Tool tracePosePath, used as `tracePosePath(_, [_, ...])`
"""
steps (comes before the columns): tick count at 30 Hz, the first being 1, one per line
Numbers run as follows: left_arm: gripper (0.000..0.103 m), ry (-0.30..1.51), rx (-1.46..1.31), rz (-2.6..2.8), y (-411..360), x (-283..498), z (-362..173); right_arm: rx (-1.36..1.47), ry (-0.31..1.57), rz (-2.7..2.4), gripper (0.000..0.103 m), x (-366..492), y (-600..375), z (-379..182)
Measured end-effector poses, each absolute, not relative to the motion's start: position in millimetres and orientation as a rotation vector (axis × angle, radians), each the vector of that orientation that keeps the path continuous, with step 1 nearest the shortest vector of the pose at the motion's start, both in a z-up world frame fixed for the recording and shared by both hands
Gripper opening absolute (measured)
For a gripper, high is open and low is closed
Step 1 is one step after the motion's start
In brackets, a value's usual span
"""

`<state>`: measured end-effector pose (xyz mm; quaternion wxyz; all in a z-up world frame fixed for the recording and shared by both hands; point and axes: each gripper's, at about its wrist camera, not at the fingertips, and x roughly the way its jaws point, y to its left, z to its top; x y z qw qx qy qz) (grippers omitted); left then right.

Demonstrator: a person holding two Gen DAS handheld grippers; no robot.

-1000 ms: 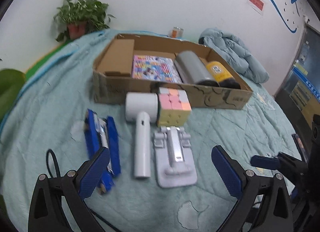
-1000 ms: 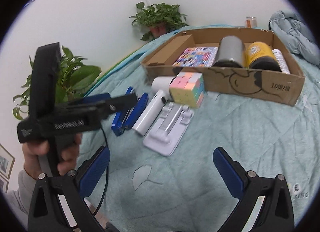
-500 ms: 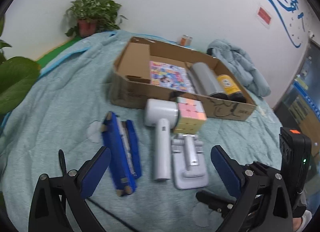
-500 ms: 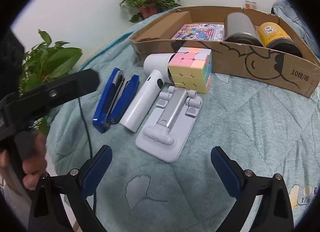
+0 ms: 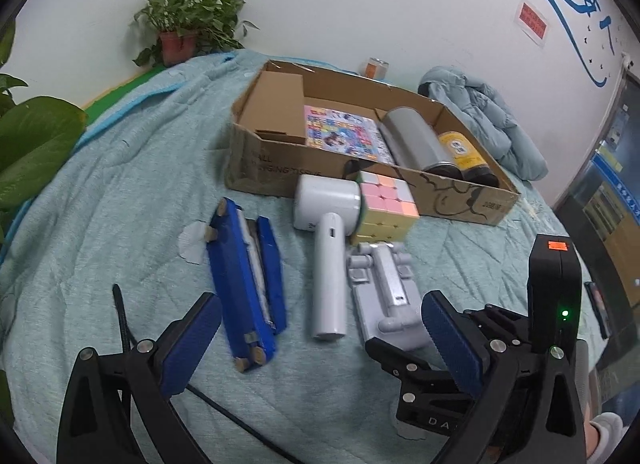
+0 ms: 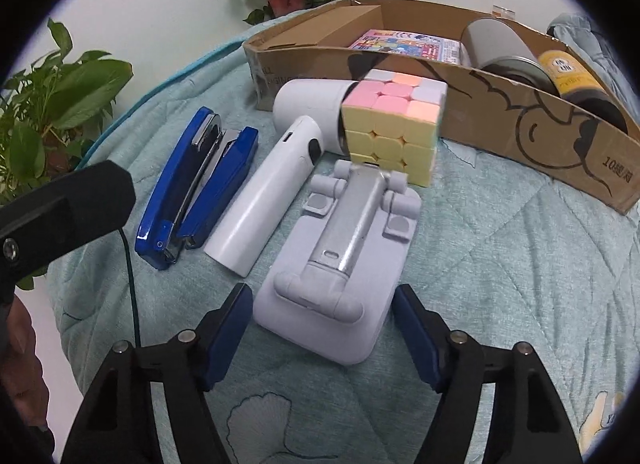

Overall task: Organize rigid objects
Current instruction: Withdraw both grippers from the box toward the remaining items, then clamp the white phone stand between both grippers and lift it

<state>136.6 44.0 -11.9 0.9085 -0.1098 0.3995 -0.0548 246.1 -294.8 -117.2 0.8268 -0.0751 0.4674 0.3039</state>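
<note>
Right gripper jaws just narrowing either side of phone stand — pads seemingly not yet touching; left gripper jaws wide, empty.

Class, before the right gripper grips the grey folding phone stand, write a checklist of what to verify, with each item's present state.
1. Right gripper straddles the grey folding phone stand; jaws have just been closing: ok.
2. Pads pressing on the stand: cannot tell.
3. Pastel puzzle cube clear of the stand's far end: not ok.
4. White handheld fan outside the jaws: ok.
5. Left gripper open, holding nothing: ok.
6. Room in the shallow cardboard box: cannot tell.
</note>
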Motion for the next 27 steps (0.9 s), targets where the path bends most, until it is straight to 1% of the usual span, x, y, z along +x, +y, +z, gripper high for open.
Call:
tracePosePath(1, [0.101,0.834,-0.238,-0.143,39.9,136.1,-12.0,-0.157,0.984,0.632,0.063,244.3,-301.8,-116.0])
tracePosePath(2, [0.101,0.844,-0.248,-0.172,35.2,136.1,-12.4,-0.136,0.978,0.634,0.047,243.7,-309.5,-113.7])
tracePosePath(3, [0.101,0.853,-0.257,-0.196,30.1,135.5,-12.7,-0.119,0.993,0.637,0.034,243.9,-316.9,-113.1])
tracePosePath(4, [0.101,0.861,-0.268,-0.224,24.3,135.0,-12.9,-0.098,0.999,0.643,0.029,244.0,-326.0,-112.0])
tracePosePath(5, [0.101,0.87,-0.277,-0.255,17.7,134.6,-13.8,-0.089,0.996,0.641,0.013,243.7,-334.6,-111.0])
tracePosePath(6, [0.101,0.88,-0.278,-0.286,10.3,135.1,-14.7,-0.092,0.993,0.619,0.01,243.2,-343.4,-110.4])
tracePosePath(10, [0.101,0.895,-0.268,-0.339,-6.3,139.6,-16.8,-0.028,1.042,0.614,0.011,249.3,-362.0,-115.2])
tracePosePath(11, [0.101,0.895,-0.263,-0.332,-6.1,141.0,-16.6,-0.031,1.032,0.623,0.018,247.2,-361.8,-112.8])
tracePosePath(12, [0.101,0.895,-0.263,-0.318,-4.2,142.5,-16.2,-0.037,1.015,0.637,0.038,244.4,-360.3,-110.0])
tracePosePath(13, [0.101,0.895,-0.27,-0.307,-0.3,143.8,-15.9,-0.037,0.985,0.661,0.053,240.0,-356.9,-105.8])
tracePosePath(14, [0.101,0.894,-0.281,-0.295,4.4,144.7,-15.2,-0.028,0.963,0.681,0.077,236.5,-354.3,-103.0])
tracePosePath(15, [0.101,0.889,-0.296,-0.274,10.2,144.9,-13.6,-0.02,0.95,0.695,0.082,233.5,-350.0,-100.8])
tracePosePath(20, [0.101,0.866,-0.333,-0.189,33.0,140.6,-11.0,-0.047,1.016,0.687,0.082,239.6,-321.6,-111.8])
tracePosePath(23, [0.101,0.871,-0.332,-0.171,36.4,137.2,-14.6,-0.115,0.988,0.658,0.082,237.7,-307.8,-114.0])
tracePosePath(24, [0.101,0.874,-0.327,-0.171,35.9,137.5,-16.0,-0.14,0.977,0.642,0.079,235.8,-303.8,-114.1])
tracePosePath(25, [0.101,0.878,-0.323,-0.171,35.7,137.3,-17.5,-0.156,0.968,0.624,0.073,233.3,-302.2,-114.4])
tracePosePath(26, [0.101,0.882,-0.32,-0.173,34.7,137.7,-18.9,-0.178,0.958,0.606,0.069,231.3,-299.3,-114.8])
tracePosePath(27, [0.101,0.884,-0.319,-0.177,33.4,138.1,-19.9,-0.18,0.953,0.604,0.069,230.4,-301.4,-115.3])
